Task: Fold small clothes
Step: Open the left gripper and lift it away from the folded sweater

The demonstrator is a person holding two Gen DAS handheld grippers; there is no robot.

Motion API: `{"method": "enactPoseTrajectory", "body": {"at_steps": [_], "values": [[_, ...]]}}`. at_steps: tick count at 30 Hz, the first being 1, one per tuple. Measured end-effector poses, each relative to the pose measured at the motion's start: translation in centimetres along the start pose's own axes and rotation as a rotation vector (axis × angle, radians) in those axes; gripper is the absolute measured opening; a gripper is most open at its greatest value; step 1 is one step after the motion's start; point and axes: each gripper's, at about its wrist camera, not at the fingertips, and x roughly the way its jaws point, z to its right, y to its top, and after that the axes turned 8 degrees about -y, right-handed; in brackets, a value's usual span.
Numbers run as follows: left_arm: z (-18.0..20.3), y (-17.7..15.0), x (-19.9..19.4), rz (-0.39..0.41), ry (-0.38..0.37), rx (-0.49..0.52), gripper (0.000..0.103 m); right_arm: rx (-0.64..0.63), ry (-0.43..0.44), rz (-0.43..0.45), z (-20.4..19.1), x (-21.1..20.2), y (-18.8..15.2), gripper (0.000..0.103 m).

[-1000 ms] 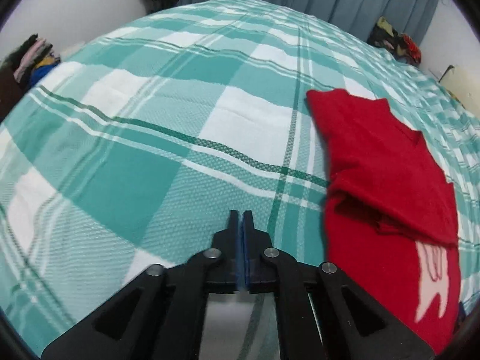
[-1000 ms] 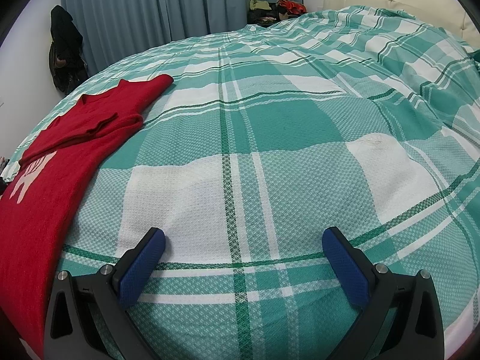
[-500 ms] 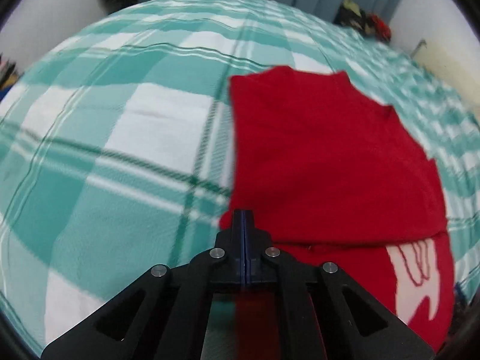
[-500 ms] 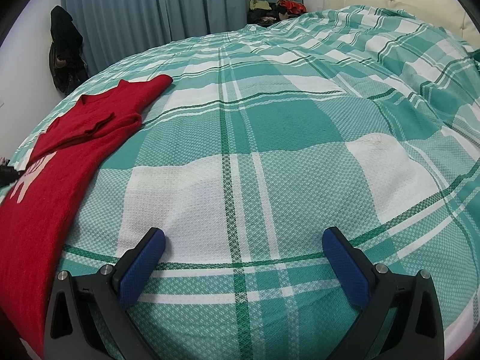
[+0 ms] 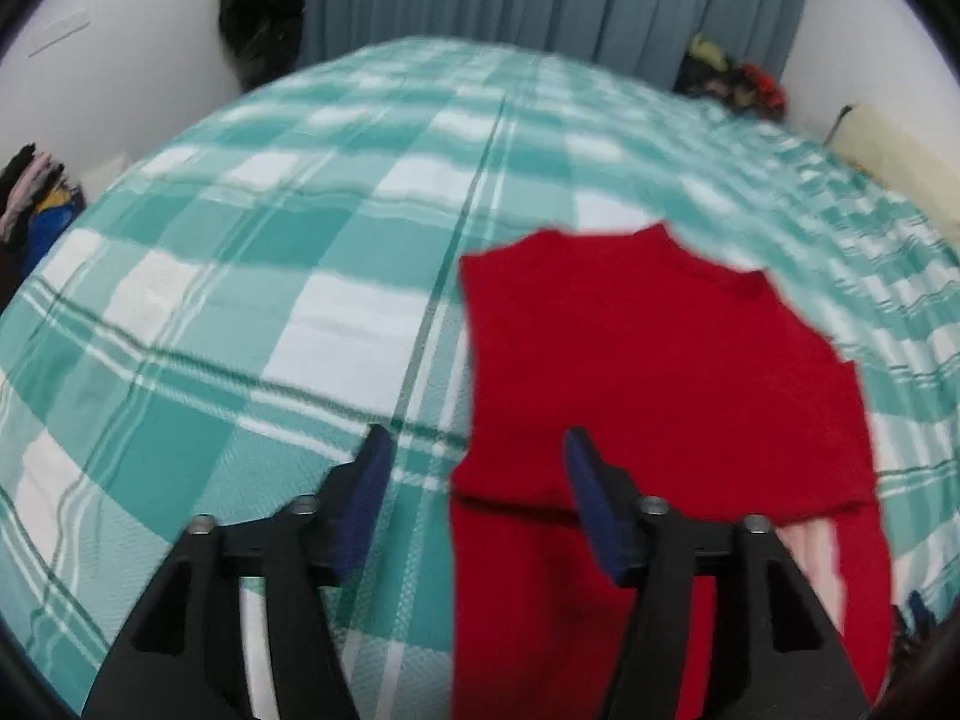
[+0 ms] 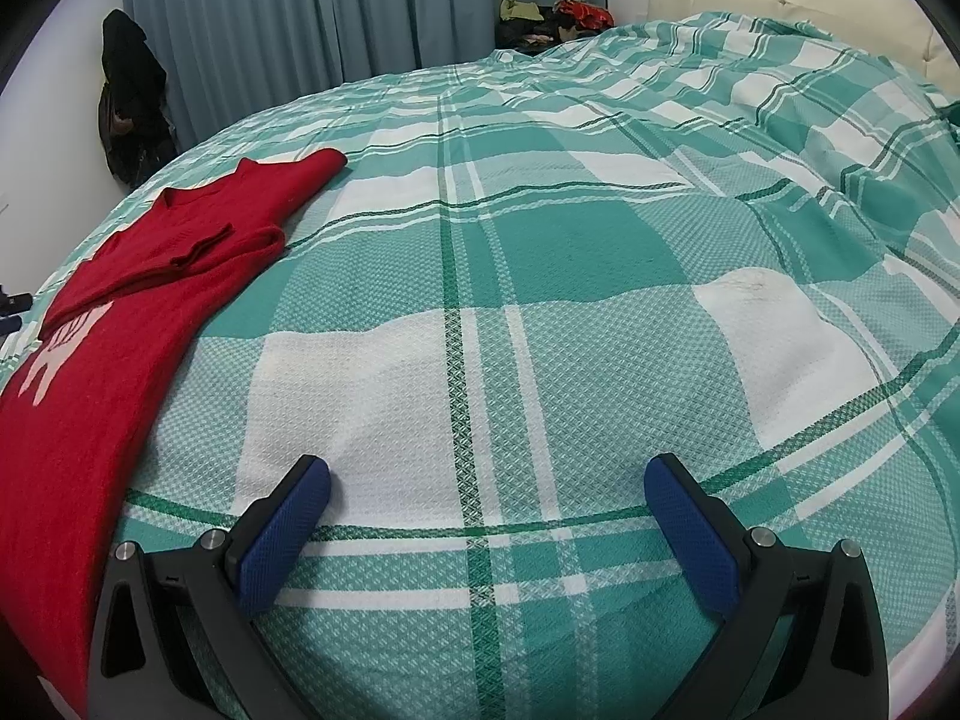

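A small red knit top (image 5: 654,372) with a white print lies flat on the green-and-white plaid bedspread (image 5: 252,324), its upper part folded over the lower. My left gripper (image 5: 477,456) is open and empty, just above the garment's left edge at the fold line. The top also shows at the left of the right wrist view (image 6: 138,276). My right gripper (image 6: 489,486) is open and empty, low over bare bedspread, well to the right of the garment.
Grey-blue curtains (image 6: 300,24) hang behind the bed. Dark clothing (image 6: 129,102) hangs at the wall on the left. A heap of clothes (image 6: 552,15) lies at the far end. A cream headboard (image 6: 798,6) and rumpled bedding are at the right.
My left gripper swung right to the red top's left edge and opened from shut. The right gripper has not moved.
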Motion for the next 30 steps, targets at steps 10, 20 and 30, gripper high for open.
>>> {"method": "enactPoseTrajectory", "body": {"at_steps": [10,20,30], "values": [[-3.5,-4.1,-2.1,-0.081,0.161,0.018,0.077,0.0,0.0,-0.001,0.0,0.0,0.0,0.103],[-5.7,-12.1,-6.0,0.0,0.099,-0.099,0.099,-0.003,-0.002,0.015,-0.1,0.0,-0.3,0.103],[-5.7,-12.8,-5.3,-0.006,0.116,-0.097,0.102,-0.01,-0.003,0.041,-0.1,0.0,-0.6,0.103]]}}
